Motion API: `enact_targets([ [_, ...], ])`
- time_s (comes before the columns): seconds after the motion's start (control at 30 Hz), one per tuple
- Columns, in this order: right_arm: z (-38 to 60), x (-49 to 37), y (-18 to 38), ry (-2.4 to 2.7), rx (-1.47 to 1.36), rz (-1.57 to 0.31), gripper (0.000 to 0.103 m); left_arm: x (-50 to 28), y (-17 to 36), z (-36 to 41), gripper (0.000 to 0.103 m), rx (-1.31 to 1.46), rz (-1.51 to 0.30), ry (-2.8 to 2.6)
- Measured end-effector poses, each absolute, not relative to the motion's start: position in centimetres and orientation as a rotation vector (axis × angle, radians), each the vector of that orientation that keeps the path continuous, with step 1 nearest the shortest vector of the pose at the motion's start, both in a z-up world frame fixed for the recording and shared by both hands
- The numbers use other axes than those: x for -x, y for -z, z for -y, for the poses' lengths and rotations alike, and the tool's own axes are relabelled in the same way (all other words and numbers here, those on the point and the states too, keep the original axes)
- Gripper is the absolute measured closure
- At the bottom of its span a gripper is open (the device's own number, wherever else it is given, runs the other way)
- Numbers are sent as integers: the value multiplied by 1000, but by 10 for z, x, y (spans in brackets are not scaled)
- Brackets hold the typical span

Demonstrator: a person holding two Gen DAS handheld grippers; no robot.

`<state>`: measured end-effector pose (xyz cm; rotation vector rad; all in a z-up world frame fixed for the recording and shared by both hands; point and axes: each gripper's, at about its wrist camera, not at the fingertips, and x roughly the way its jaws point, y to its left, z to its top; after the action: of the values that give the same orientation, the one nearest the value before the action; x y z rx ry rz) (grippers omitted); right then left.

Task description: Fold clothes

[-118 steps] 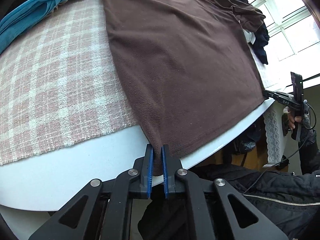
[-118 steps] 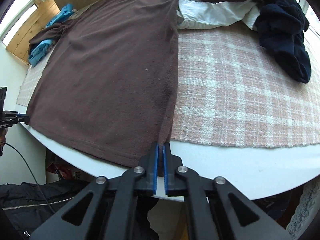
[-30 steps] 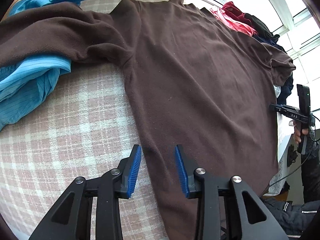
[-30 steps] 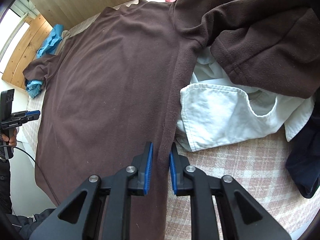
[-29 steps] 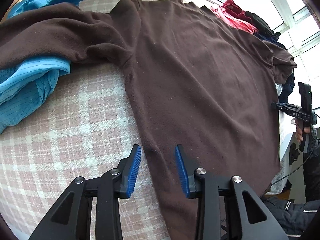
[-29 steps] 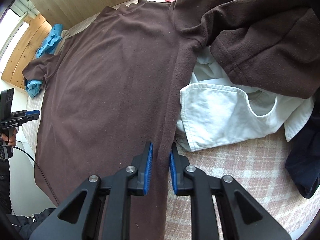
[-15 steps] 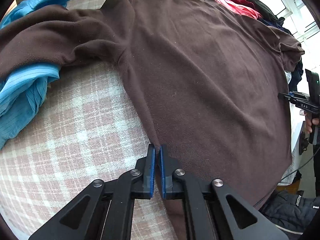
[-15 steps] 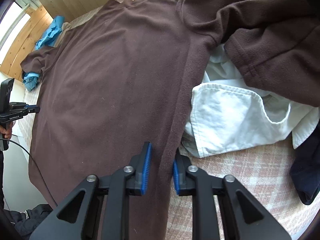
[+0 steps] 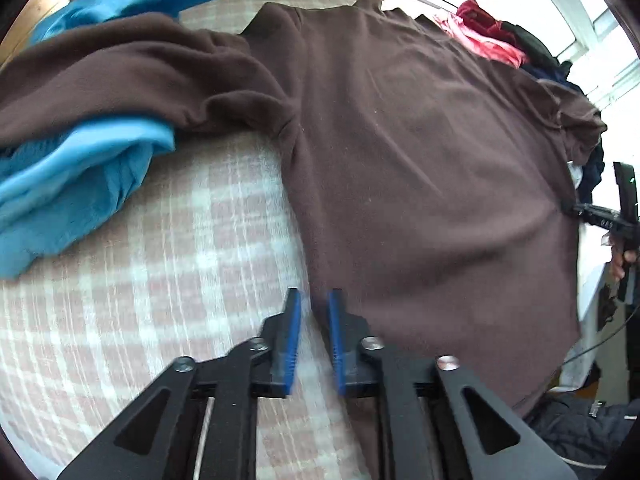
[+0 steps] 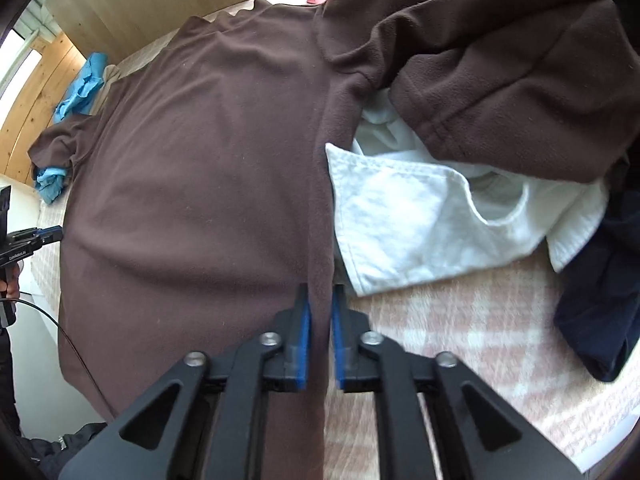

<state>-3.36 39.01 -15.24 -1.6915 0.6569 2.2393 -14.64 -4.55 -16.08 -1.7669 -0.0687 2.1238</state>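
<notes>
A brown fleece top (image 9: 420,168) lies spread front-down on the plaid cloth; it also fills the right wrist view (image 10: 208,184). My left gripper (image 9: 314,300) sits at the top's left side seam with its jaws a little apart and the seam edge between them. My right gripper (image 10: 320,294) straddles the right side seam, jaws narrowly apart with the brown fabric between the blue pads. The top's left sleeve (image 9: 120,76) lies over blue cloth. Its right sleeve (image 10: 500,72) is bunched over a white garment.
A blue shirt (image 9: 68,184) lies left of the top. A white garment (image 10: 432,216) and a dark navy one (image 10: 600,300) lie at the right. Red clothes (image 9: 480,36) are piled at the back. The pink plaid cloth (image 9: 160,272) covers the table.
My left gripper, shut on the side seam half a second ago, now has its jaws slightly apart. The view has shifted forward and blurred. My right gripper's jaws have narrowed a little around the right seam.
</notes>
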Motion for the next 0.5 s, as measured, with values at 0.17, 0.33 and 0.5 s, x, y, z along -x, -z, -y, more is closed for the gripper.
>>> enact_targets([
  [0.17, -379, -1, 151, -2246, 1667, -740, 74, 150, 165, 43, 73, 1801, 136, -2042],
  [0.33, -351, 3, 169, -2266, 1732, -690, 75, 147, 175, 32, 73, 1806, 129, -2026],
  [0.5, -341, 4, 160, -2306, 1710, -635, 99, 134, 163, 12, 101, 1767, -7, -2034],
])
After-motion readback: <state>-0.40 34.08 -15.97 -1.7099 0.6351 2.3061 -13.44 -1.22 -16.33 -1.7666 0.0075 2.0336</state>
